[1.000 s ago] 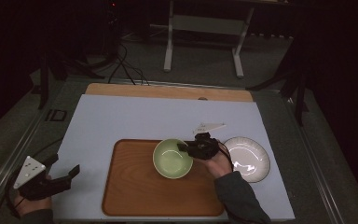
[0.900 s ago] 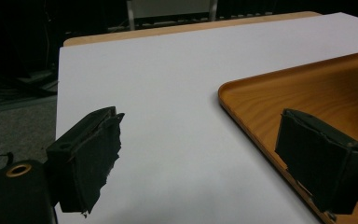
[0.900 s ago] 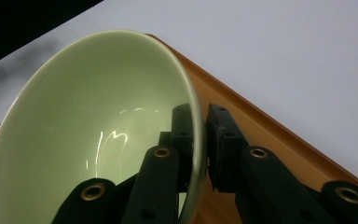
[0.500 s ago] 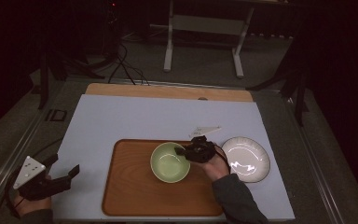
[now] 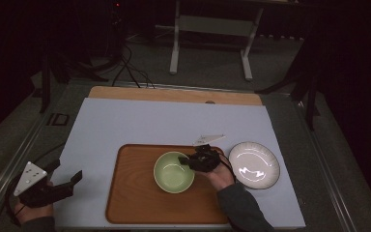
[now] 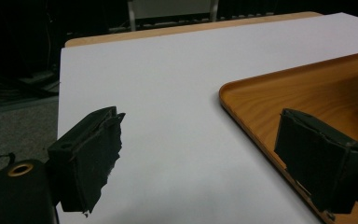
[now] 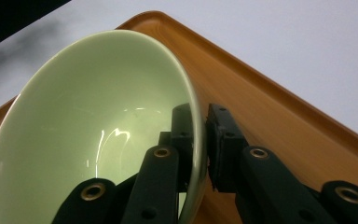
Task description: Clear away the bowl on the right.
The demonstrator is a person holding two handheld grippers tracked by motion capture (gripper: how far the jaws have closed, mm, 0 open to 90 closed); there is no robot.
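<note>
Left gripper (image 5: 60,186) — jaws wide apart, holding nothing, at the table's (image 5: 140,121) left edge. Wooden tray (image 5: 135,203) carries a green bowl (image 5: 174,171), nothing inside. Right gripper (image 5: 187,161) — clamped on the bowl's rim. White plate (image 5: 254,165) lies bare beside the tray.

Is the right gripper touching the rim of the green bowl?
Touching. The right gripper view shows the right gripper clamped on the green bowl: one jaw inside the rim, one outside.

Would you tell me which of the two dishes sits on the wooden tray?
The green bowl, gripped at its rim by the right gripper; the white plate lies off the tray, to its right.
</note>
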